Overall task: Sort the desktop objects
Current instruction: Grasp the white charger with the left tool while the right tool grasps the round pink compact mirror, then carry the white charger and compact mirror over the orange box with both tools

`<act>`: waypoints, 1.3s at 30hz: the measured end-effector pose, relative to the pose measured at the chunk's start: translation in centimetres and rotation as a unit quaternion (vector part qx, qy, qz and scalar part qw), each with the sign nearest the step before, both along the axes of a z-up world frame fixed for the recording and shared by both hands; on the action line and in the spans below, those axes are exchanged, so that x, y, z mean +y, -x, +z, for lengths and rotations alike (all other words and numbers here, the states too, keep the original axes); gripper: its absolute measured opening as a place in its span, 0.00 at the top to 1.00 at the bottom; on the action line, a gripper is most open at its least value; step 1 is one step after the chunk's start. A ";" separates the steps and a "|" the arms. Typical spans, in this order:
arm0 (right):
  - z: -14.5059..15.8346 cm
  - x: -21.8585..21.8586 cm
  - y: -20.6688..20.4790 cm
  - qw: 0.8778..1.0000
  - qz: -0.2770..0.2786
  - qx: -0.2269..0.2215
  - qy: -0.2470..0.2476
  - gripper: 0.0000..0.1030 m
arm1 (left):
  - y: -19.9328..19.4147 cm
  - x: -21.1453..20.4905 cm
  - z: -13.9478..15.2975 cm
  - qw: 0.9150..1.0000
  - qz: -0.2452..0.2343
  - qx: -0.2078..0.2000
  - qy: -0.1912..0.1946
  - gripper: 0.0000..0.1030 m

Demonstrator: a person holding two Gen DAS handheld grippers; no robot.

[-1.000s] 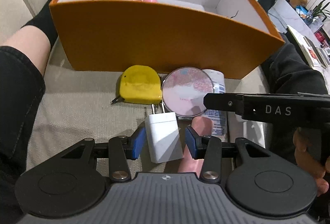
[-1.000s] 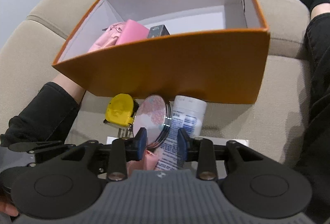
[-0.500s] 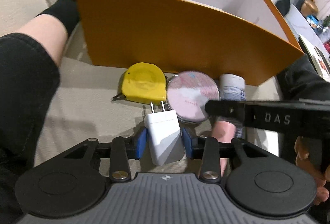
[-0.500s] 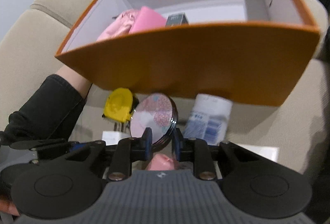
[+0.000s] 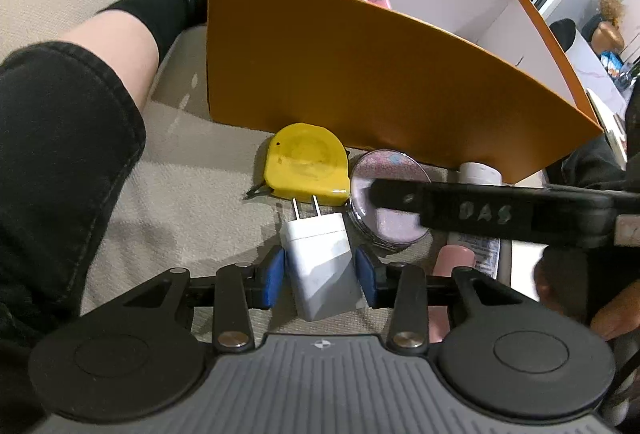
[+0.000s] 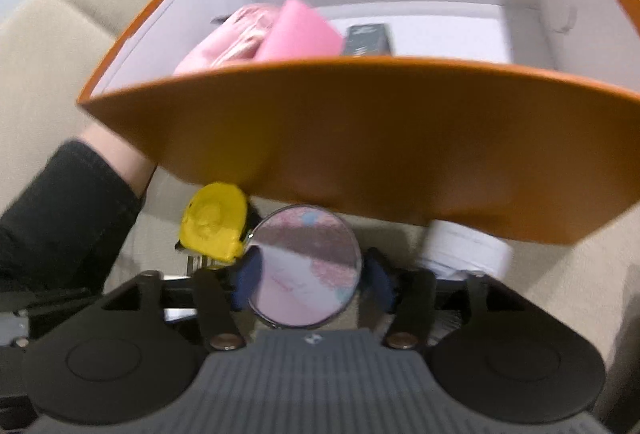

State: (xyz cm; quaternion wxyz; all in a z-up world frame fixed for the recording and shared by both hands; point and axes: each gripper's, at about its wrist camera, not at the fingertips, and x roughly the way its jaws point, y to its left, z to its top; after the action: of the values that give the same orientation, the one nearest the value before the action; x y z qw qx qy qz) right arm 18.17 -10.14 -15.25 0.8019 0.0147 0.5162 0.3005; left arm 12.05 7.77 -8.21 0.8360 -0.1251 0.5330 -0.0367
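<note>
My left gripper (image 5: 320, 278) is shut on a white plug charger (image 5: 320, 266) on the beige sofa cushion. My right gripper (image 6: 307, 282) is shut on a round pink compact (image 6: 306, 266), seen flat between its blue pads; its black body (image 5: 500, 212) crosses the left wrist view over the compact (image 5: 384, 210). A yellow tape measure (image 5: 306, 164) lies just beyond the charger and shows in the right wrist view (image 6: 214, 222). A white bottle (image 6: 464, 248) lies to the right. The orange box (image 6: 360, 138) stands just behind them all.
The box holds a pink pouch (image 6: 224, 42), a pink case (image 6: 298, 34) and a small dark box (image 6: 368, 40). A pink tube (image 5: 454, 262) lies right of the charger. A person's leg in black (image 5: 60, 154) lies at the left.
My left gripper has closed onto the charger. My right gripper has turned the compact from edge-on to flat in its pads and moved closer to the box.
</note>
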 end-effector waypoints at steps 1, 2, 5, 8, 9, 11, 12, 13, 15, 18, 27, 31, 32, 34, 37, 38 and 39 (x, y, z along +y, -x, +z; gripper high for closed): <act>-0.1 0.3 0.2 1.000 0.007 -0.006 0.003 0.29 | -0.1 -0.6 -0.6 1.000 -0.001 -0.001 0.001 0.56; -0.1 0.7 0.6 1.000 0.016 -0.016 0.012 0.29 | -0.1 -0.6 -0.7 1.000 -0.003 -0.003 -0.003 0.56; 0.0 1.1 1.2 0.999 0.025 -0.036 0.027 0.31 | -0.2 -0.9 -1.2 1.000 0.001 -0.004 -0.003 0.58; 0.4 0.4 0.9 0.999 0.015 -0.032 0.020 0.48 | -0.6 -1.1 -1.6 1.000 0.002 -0.006 0.002 0.59; 0.7 -0.1 0.6 1.000 0.009 -0.023 0.011 0.52 | -0.5 -1.1 -1.6 1.000 0.002 -0.007 0.002 0.60; 0.8 -1.0 -0.1 1.000 0.004 0.010 -0.013 0.65 | -0.4 -1.1 -1.6 1.000 0.001 -0.008 0.001 0.60; 0.7 -1.4 -0.4 0.999 -0.002 0.031 -0.028 0.66 | -0.4 -1.2 -1.6 1.000 0.001 -0.008 -0.001 0.60; 0.7 -1.8 -0.6 0.999 -0.008 0.041 -0.034 0.69 | -0.4 -1.2 -1.6 1.000 0.002 -0.009 -0.002 0.60; 0.7 -2.5 -0.7 0.997 -0.019 0.058 -0.051 0.73 | -0.3 -1.1 -1.6 1.000 0.004 -0.009 -0.001 0.60; 1.2 -3.9 -0.8 0.990 -0.036 0.091 -0.101 0.79 | -0.2 -0.8 -1.6 1.000 0.006 -0.008 0.004 0.60; 1.1 -2.1 -0.4 0.989 -0.020 0.088 -0.119 0.85 | -0.3 -0.9 -1.4 1.000 0.005 -0.007 0.004 0.61; 1.4 -2.2 -0.4 0.989 -0.018 0.081 -0.123 0.86 | -0.1 -0.8 -1.1 1.000 0.007 -0.009 0.008 0.61; 1.7 -2.5 -0.3 0.989 -0.018 0.076 -0.122 0.87 | 0.0 -0.8 -1.0 1.000 0.008 -0.009 0.008 0.61; 2.6 -3.2 -0.2 0.990 -0.017 0.069 -0.125 0.87 | 0.2 -0.7 -0.4 1.000 0.007 -0.014 0.011 0.61; 4.5 -4.4 -0.1 0.989 -0.006 0.062 -0.134 0.87 | 0.4 -0.8 1.1 0.999 -0.004 -0.030 0.020 0.61; 5.2 -4.7 0.0 0.989 -0.001 0.059 -0.138 0.87 | 0.6 -0.8 1.7 0.999 -0.009 -0.036 0.023 0.61; 6.2 -5.1 0.1 0.989 0.006 0.052 -0.141 0.87 | 0.7 -0.9 2.4 0.999 -0.014 -0.043 0.025 0.61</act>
State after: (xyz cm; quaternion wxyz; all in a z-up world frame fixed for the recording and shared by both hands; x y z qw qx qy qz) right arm 18.10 -15.20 -9.07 0.7619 0.1406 0.5098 0.3738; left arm 11.32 6.84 -5.81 0.8541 -0.1367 0.4974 -0.0668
